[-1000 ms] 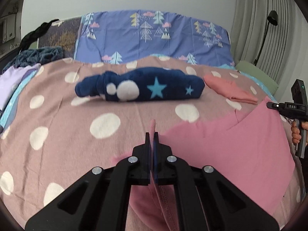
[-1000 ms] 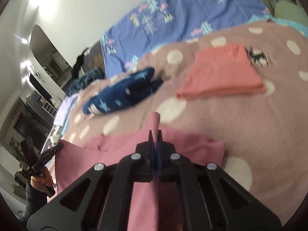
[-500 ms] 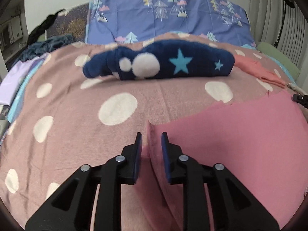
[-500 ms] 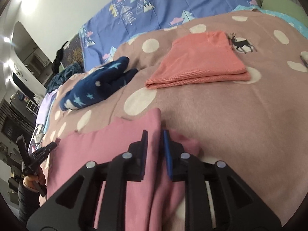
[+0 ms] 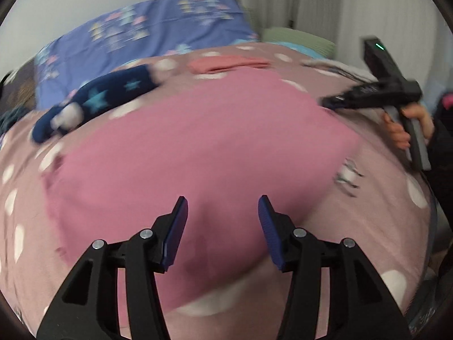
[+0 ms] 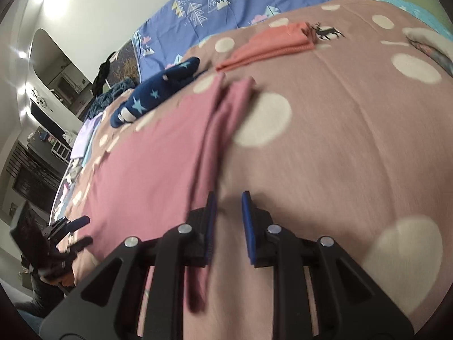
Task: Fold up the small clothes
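A pink garment (image 5: 198, 147) lies spread flat on the dotted pink blanket (image 5: 368, 212). It also shows in the right wrist view (image 6: 158, 164), with a folded ridge along its right edge. My left gripper (image 5: 223, 221) is open and empty, just above the garment's near edge. My right gripper (image 6: 228, 221) is open and empty at the garment's right edge; it also shows in the left wrist view (image 5: 368, 96) beside the garment's far right corner. The left gripper shows in the right wrist view (image 6: 70, 232) at the garment's left corner.
A folded salmon garment (image 6: 269, 45) lies further back, also visible in the left wrist view (image 5: 226, 63). A navy star-patterned garment (image 6: 158, 93) lies rolled up behind the pink one, seen too in the left wrist view (image 5: 96, 102). A blue tree-print pillow (image 5: 141, 36) stands at the bed's head.
Both grippers were shut on the pink garment's corners, then opened and let go. The garment now lies flat and both grippers have pulled back from it.
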